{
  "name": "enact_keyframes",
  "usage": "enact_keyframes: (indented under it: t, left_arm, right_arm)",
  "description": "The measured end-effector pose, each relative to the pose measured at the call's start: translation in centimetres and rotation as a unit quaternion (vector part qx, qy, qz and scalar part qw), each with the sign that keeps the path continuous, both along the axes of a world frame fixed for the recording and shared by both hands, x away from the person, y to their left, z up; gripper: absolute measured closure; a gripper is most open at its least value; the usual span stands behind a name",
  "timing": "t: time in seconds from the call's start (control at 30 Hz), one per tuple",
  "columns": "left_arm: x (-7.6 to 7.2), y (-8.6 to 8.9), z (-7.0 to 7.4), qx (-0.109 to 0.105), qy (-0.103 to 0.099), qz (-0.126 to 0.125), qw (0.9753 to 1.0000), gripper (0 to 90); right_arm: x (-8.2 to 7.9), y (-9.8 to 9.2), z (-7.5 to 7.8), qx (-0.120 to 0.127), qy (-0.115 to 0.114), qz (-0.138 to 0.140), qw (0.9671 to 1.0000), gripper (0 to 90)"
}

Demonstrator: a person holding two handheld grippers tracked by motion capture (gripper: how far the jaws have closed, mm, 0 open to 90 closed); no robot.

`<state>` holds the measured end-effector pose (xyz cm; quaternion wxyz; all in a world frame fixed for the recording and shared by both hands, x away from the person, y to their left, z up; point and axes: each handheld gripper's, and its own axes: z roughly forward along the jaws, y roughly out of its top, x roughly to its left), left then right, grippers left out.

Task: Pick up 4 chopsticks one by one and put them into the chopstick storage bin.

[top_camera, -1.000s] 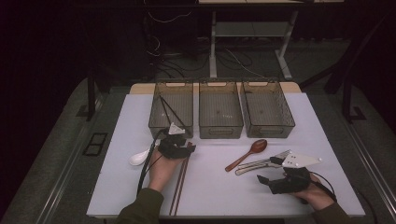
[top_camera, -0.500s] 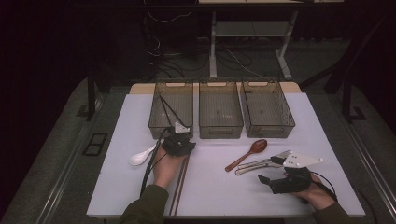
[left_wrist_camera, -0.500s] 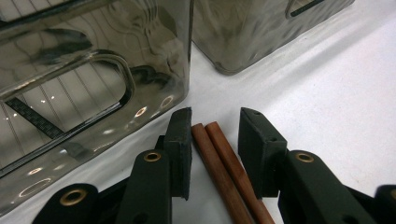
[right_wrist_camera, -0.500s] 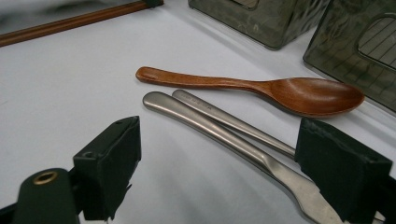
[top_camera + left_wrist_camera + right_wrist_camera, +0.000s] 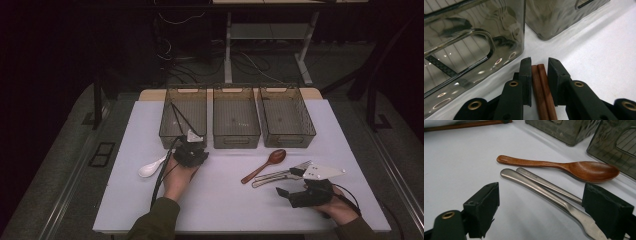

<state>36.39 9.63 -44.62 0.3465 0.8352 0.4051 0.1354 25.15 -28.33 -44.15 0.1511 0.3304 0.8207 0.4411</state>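
A pair of brown wooden chopsticks (image 5: 541, 87) lies lengthwise between the jaws of my left gripper (image 5: 539, 61), which is shut on their tips. That left gripper (image 5: 191, 145) sits low on the white table, right at the front wall of the left smoky bin (image 5: 170, 131). My right gripper (image 5: 287, 181) stands open near the front right. In the right gripper view, the right gripper (image 5: 544, 192) frames the handles of a metal fork (image 5: 541, 191) and a second metal utensil (image 5: 549, 185). A wooden spoon (image 5: 564, 167) lies just beyond them.
Three smoky plastic bins stand in a row at the back: left (image 5: 474, 37), middle (image 5: 236, 132) and right (image 5: 290, 135). Black chopsticks (image 5: 181, 119) lean inside the left bin. A white spoon (image 5: 150, 168) lies left of my left hand.
My left gripper has edged forward toward the left bin with the chopsticks. The right gripper has stayed still.
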Motion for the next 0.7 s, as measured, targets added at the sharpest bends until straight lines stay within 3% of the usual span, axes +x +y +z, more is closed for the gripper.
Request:
enact_keyframes:
  t: [0.57,0.7]
  left_arm:
    - [0.15,-0.48,0.05,-0.007,0.009,-0.026,0.9996,74.0]
    - [-0.02,-0.10,0.42,-0.008,0.009,-0.027,0.9996,65.4]
  right_arm:
    - [-0.01,-0.05,0.01,0.001,0.001,0.002,1.0000,14.3]
    - [-0.03,-0.07,0.04,0.003,0.002,0.001,1.0000,14.3]
